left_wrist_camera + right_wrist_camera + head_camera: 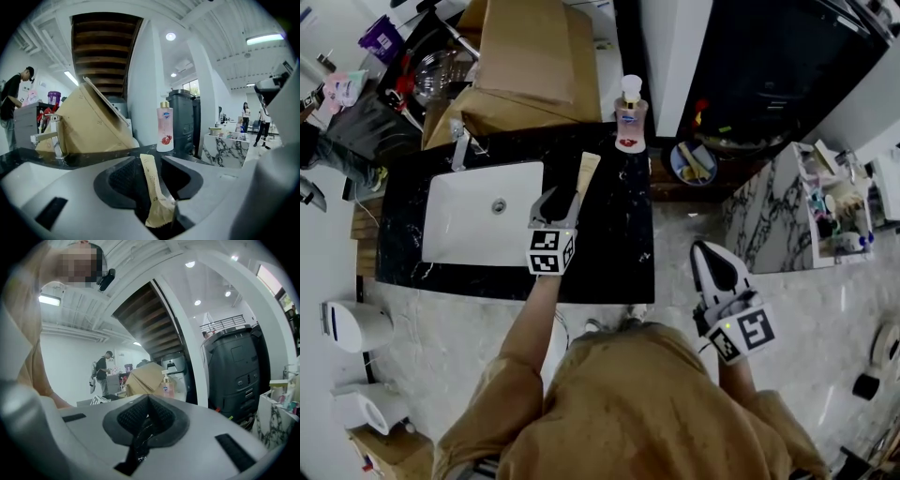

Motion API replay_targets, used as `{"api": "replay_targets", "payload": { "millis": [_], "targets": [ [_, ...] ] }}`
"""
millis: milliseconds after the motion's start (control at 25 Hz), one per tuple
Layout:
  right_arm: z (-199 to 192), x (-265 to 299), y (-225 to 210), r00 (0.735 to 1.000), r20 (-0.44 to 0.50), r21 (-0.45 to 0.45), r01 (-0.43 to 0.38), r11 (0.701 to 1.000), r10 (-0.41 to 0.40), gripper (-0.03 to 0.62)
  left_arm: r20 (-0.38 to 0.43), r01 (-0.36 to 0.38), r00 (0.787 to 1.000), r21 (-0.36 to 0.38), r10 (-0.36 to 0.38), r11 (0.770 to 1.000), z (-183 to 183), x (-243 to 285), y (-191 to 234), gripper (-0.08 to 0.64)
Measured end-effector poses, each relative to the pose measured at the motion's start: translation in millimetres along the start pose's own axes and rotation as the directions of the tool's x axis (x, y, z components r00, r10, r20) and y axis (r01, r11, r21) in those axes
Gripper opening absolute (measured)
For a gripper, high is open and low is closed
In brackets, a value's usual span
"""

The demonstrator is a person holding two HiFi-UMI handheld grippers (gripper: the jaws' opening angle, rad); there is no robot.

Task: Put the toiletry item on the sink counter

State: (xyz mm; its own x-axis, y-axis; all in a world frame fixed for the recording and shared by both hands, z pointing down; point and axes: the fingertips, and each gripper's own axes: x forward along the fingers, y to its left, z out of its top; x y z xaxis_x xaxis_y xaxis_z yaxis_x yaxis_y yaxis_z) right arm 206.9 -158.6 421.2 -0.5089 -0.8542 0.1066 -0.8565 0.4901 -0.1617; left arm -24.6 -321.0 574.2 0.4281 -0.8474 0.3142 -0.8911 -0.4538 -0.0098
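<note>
Left gripper (559, 199), jaws apart — paper sachet (152, 183) loose between them; withdrawal could snag it off the sink counter (619, 244).

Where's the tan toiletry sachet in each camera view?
Head view: tan sachet, centre, over the black counter, at the left gripper's tip.
Left gripper view: bottom centre, between its parted jaws.
Right gripper view: not in it.
Shared landmark: pink pump bottle.

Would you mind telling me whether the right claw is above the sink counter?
No, the right claw hangs over the pale floor, beside the black counter.
</note>
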Motion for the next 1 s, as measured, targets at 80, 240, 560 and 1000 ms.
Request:
{"api": "replay_targets", "payload": {
  "millis": [80, 240, 560, 1000],
  "targets": [
    [0, 3, 4, 1.0, 0.001, 0.0, -0.014, 1.0, 0.014, 0.003, 0.013, -0.004, 1.0, 0.013, 0.004, 1.0, 5, -6, 2, 0.153],
    [-1, 10, 17, 0.999, 0.007, 0.001, -0.042, 0.999, 0.042, 0.003, 0.011, -0.013, 1.0, 0.009, 0.013, 1.0, 6, -19, 9, 0.153],
    [-6, 21, 43, 0.996, 0.003, 0.01, -0.09, 0.996, 0.09, 0.003, -0.03, -0.053, 0.998, -0.028, 0.052, 0.998, -15, -58, 13, 0.108],
    [-9, 40, 83, 0.987, 0.002, 0.001, -0.162, 0.987, 0.162, 0.003, 0.061, -0.052, 0.997, -0.071, 0.056, 0.996, 9, -131, 29, 0.005]
  ]
}}
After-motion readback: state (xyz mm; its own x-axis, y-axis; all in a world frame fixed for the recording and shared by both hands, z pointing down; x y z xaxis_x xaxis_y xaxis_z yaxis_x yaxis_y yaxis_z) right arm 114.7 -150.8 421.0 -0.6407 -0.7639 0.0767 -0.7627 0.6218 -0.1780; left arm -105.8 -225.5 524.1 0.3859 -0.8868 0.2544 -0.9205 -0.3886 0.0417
